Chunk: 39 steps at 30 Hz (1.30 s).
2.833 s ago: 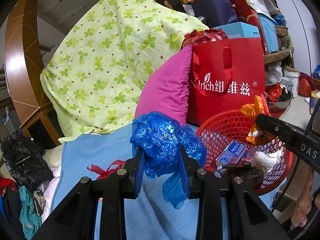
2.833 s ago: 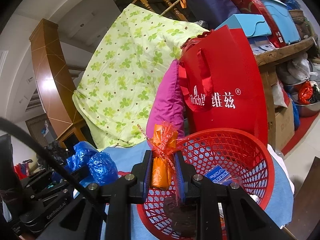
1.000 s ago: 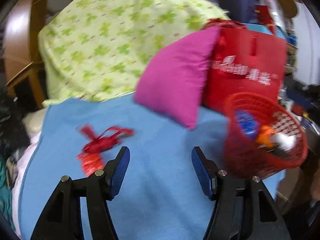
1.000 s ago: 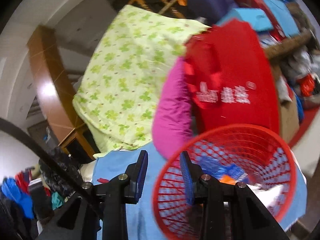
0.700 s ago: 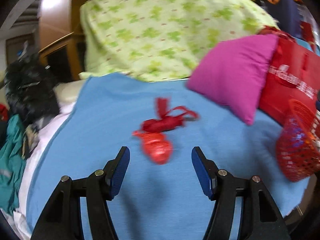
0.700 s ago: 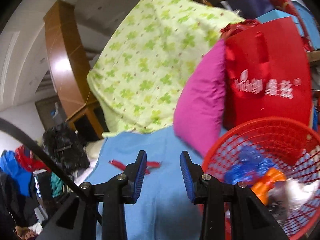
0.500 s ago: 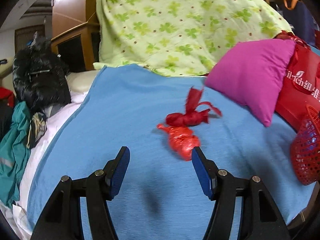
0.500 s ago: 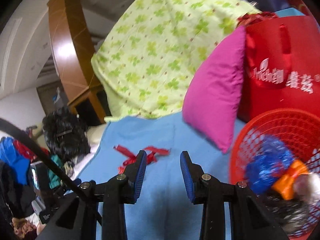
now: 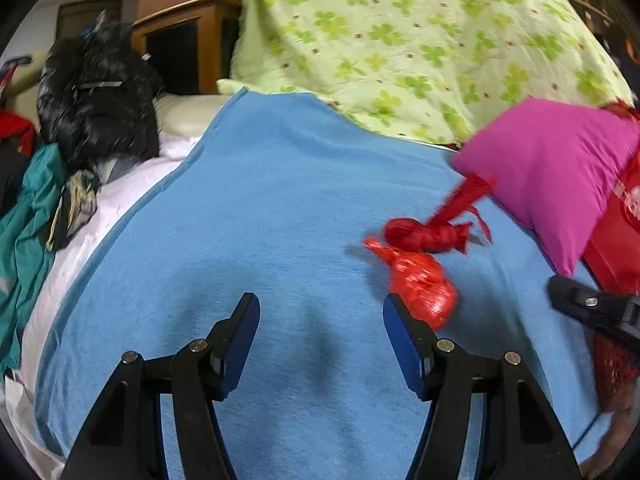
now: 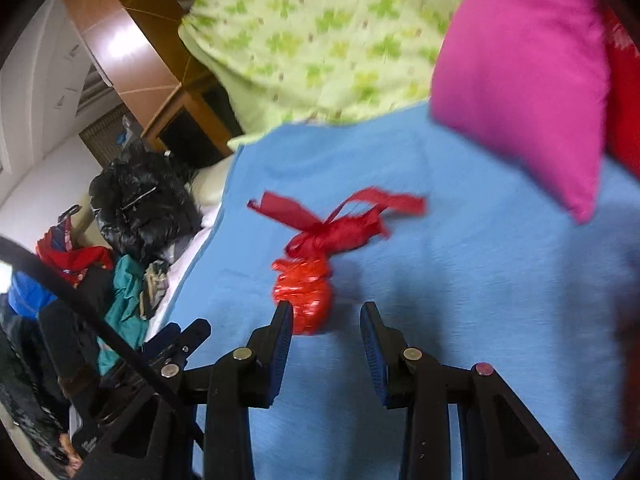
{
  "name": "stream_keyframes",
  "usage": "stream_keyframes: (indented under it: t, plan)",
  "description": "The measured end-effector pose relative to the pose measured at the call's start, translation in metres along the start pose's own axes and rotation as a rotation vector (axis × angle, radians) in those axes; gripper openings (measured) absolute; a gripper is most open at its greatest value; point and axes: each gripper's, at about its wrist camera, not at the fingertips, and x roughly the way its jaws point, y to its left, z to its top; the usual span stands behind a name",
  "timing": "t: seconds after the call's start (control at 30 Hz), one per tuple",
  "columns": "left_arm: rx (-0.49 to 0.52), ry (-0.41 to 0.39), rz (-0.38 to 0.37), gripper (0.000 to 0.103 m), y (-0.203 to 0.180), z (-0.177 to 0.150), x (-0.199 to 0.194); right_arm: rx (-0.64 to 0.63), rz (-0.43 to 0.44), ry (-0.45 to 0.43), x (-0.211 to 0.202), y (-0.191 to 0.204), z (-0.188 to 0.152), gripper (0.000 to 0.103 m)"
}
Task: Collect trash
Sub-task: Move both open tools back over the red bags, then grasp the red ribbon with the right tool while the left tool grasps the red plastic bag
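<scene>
A crumpled red plastic bag lies on the blue blanket, with a knotted red ribbon bundle touching it behind. My left gripper is open and empty; the bag lies just beyond its right fingertip. In the right wrist view the same red bag and ribbon bundle lie just ahead of my open, empty right gripper, nearer its left finger. The red basket shows only as an edge at the far right of the left view, behind the right gripper's body.
A magenta pillow and a red shopping bag stand at the right. A green floral quilt is piled behind. A black bag and loose clothes lie off the blanket's left edge.
Both grippers dropped their loads (blue bag, orange wrapper) into the red basket, opened, and swung left toward the red bag and ribbon, which now sit close ahead.
</scene>
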Motion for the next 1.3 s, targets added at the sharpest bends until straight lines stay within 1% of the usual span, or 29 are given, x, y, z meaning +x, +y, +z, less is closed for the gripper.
stream_keyframes:
  t: [0.03, 0.1, 0.13, 0.2, 0.27, 0.4, 0.47, 0.5, 0.53, 0.57, 0.63, 0.67, 0.7, 0.77, 0.87, 0.93, 1.03, 1.17, 1.3]
  plan:
    - [-0.016, 0.006, 0.005, 0.065, 0.005, 0.001, 0.001, 0.0, 0.005, 0.017, 0.012, 0.003, 0.005, 0.038]
    - [-0.05, 0.025, 0.007, 0.065, 0.014, 0.003, 0.005, 0.022, 0.02, 0.058, 0.037, 0.006, 0.018, 0.06]
    - [-0.062, 0.032, 0.007, 0.065, 0.017, 0.004, 0.006, 0.049, 0.027, 0.06, 0.048, 0.007, 0.025, 0.07]
    - [-0.079, 0.043, 0.013, 0.065, 0.022, 0.005, 0.009, 0.121, 0.041, 0.065, 0.07, 0.005, 0.042, 0.07]
    - [-0.095, 0.043, 0.021, 0.065, 0.027, 0.008, 0.011, 0.166, 0.029, 0.091, 0.089, 0.007, 0.053, 0.07]
    - [-0.115, 0.033, 0.044, 0.065, 0.034, 0.012, 0.013, 0.274, -0.057, 0.155, 0.129, 0.002, 0.068, 0.07]
    - [-0.129, 0.035, 0.041, 0.065, 0.037, 0.014, 0.015, 0.296, -0.11, 0.197, 0.145, -0.002, 0.071, 0.07]
    - [-0.134, 0.038, 0.04, 0.065, 0.039, 0.015, 0.017, 0.299, -0.152, 0.217, 0.153, -0.004, 0.072, 0.07]
    - [-0.138, 0.04, 0.042, 0.065, 0.04, 0.015, 0.017, 0.309, -0.189, 0.226, 0.16, -0.009, 0.071, 0.067]
    - [-0.14, 0.041, 0.045, 0.065, 0.04, 0.015, 0.018, 0.327, -0.204, 0.223, 0.163, -0.013, 0.071, 0.062]
    - [-0.141, 0.043, 0.049, 0.065, 0.039, 0.015, 0.019, 0.351, -0.207, 0.198, 0.165, -0.023, 0.07, 0.048]
    - [-0.139, 0.044, 0.05, 0.065, 0.039, 0.015, 0.02, 0.348, -0.192, 0.185, 0.163, -0.027, 0.071, 0.045]
    - [-0.136, 0.044, 0.052, 0.065, 0.038, 0.015, 0.02, 0.344, -0.182, 0.177, 0.162, -0.029, 0.071, 0.044]
    - [-0.126, 0.044, 0.057, 0.065, 0.035, 0.014, 0.021, 0.311, -0.193, 0.147, 0.153, -0.03, 0.072, 0.041]
    - [-0.118, 0.047, 0.047, 0.065, 0.031, 0.014, 0.024, 0.269, -0.179, 0.085, 0.127, -0.032, 0.07, 0.04]
    - [-0.107, 0.046, 0.035, 0.065, 0.026, 0.015, 0.026, 0.23, -0.18, 0.032, 0.097, -0.034, 0.068, 0.04]
    - [-0.079, 0.065, -0.013, 0.065, 0.013, 0.014, 0.033, 0.14, -0.213, -0.034, 0.049, -0.032, 0.062, 0.04]
    - [-0.043, 0.096, -0.089, 0.065, -0.009, 0.015, 0.045, 0.018, -0.258, -0.082, -0.009, -0.026, 0.039, 0.04]
    - [0.006, 0.115, -0.133, 0.066, -0.033, 0.02, 0.063, -0.061, -0.289, -0.119, -0.054, -0.023, 0.002, 0.04]
